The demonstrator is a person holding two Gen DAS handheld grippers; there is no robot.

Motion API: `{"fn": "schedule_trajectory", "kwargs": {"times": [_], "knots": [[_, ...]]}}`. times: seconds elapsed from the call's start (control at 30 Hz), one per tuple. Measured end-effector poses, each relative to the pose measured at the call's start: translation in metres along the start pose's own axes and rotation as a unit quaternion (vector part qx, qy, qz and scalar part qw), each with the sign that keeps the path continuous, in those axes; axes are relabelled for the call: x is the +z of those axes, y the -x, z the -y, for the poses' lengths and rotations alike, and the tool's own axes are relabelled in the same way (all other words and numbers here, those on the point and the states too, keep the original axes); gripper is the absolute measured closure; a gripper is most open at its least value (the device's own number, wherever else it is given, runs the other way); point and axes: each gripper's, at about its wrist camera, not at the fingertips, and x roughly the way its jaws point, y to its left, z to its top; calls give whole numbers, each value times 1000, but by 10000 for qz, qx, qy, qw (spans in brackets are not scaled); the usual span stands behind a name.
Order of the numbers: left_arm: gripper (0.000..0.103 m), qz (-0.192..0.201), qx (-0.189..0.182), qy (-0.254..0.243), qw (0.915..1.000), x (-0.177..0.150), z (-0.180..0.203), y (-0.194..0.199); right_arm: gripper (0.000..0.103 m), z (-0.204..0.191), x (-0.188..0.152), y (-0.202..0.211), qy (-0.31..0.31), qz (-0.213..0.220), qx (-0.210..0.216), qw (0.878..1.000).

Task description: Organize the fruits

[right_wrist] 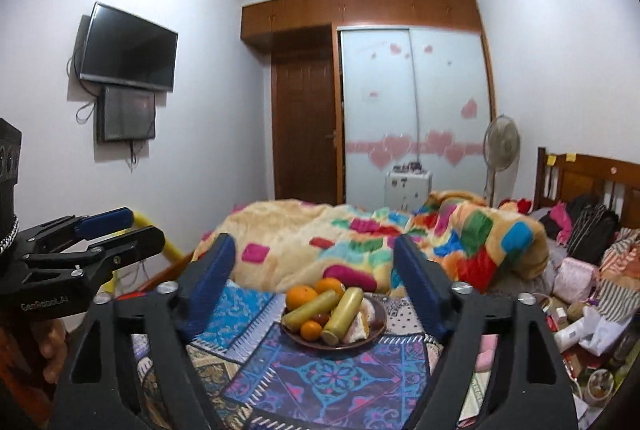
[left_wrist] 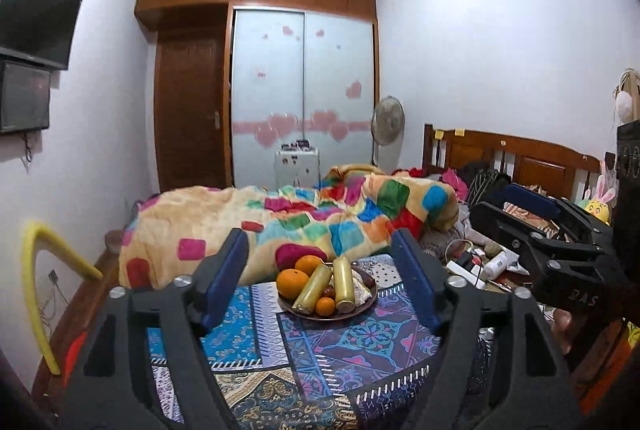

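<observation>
While both claws hang above the patterned cloth [left_wrist: 256, 342], neither touches anything. On the left, the left gripper [left_wrist: 320, 282] has its blue-padded fingers [left_wrist: 226, 278] spread wide apart, holding nothing. Between them and farther off sits the brown plate [left_wrist: 320, 315], piled with oranges [left_wrist: 291, 283], two long yellow fruits [left_wrist: 313, 289] and a small tangerine [left_wrist: 325, 306]. To the right, the right gripper [right_wrist: 318, 294] is spread just as wide and empty, framing the same plate [right_wrist: 374, 332] from short of it. Behind lies the colourful blanket [right_wrist: 360, 234].
</observation>
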Motion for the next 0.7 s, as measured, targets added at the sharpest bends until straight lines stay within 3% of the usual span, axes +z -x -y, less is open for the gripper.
{"fn": "schedule_trajectory", "kwargs": {"times": [0.1,0.2,0.3,0.7], "knots": [[20,97,86,20,9999,-5,-1,12,16,-9,0,9,133,119,-157,9997],[12,135,131,104,9998,-11,-3,20,3,-12,-3,16,123,185,-237,9995],[7,170,213,95,9996,-17,-2,24,0,-11,-7,21,124,201,-327,9992],[0,118,349,-3,9993,-28,2,26,0,-8,-21,29,93,102,-400,9991]]}}
